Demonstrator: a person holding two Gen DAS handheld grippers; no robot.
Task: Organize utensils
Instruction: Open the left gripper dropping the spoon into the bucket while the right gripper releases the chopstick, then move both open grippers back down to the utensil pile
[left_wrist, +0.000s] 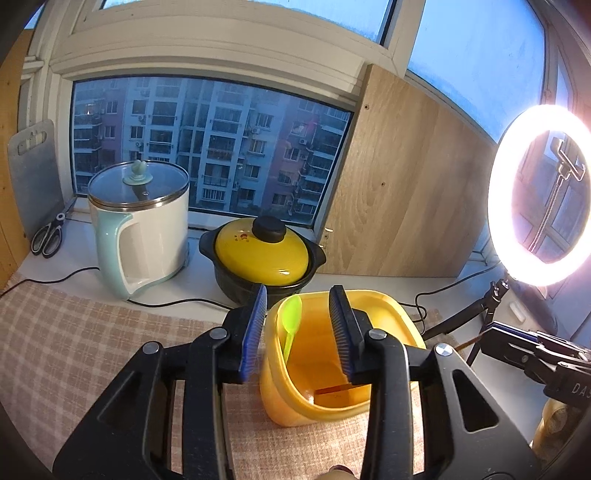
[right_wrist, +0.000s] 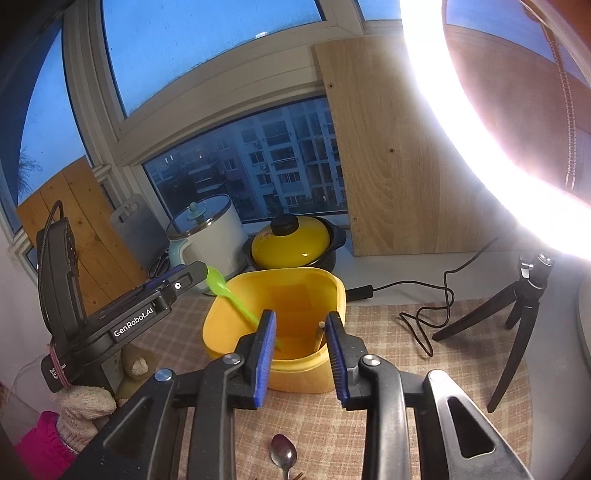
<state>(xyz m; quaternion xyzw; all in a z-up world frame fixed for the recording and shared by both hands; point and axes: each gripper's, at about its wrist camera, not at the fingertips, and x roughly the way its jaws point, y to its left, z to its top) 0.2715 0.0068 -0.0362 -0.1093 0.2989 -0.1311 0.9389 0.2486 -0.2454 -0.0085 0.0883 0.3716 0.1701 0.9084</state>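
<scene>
A yellow-orange plastic holder (left_wrist: 373, 306) stands on the checked cloth; it also shows in the right wrist view (right_wrist: 295, 365). A lime green spoon (left_wrist: 291, 317) leans inside it, bowl up against the left rim, also seen in the right wrist view (right_wrist: 225, 291). A thin stick-like utensil (right_wrist: 320, 334) stands at the holder's right side. My left gripper (left_wrist: 301, 325) is open over the holder, the spoon between its jaws but apart from both. My right gripper (right_wrist: 301, 354) is open and empty in front of the holder. A metal spoon (right_wrist: 284, 456) lies on the cloth below it.
A white and mint electric pot (left_wrist: 142, 221) and a yellow-lidded black casserole (left_wrist: 264, 254) stand behind the holder. Scissors (left_wrist: 48, 236) and a grey cutting board (left_wrist: 33, 173) are far left. A ring light (left_wrist: 539, 192) on a tripod (right_wrist: 517, 317) and cables (right_wrist: 432, 314) are at the right.
</scene>
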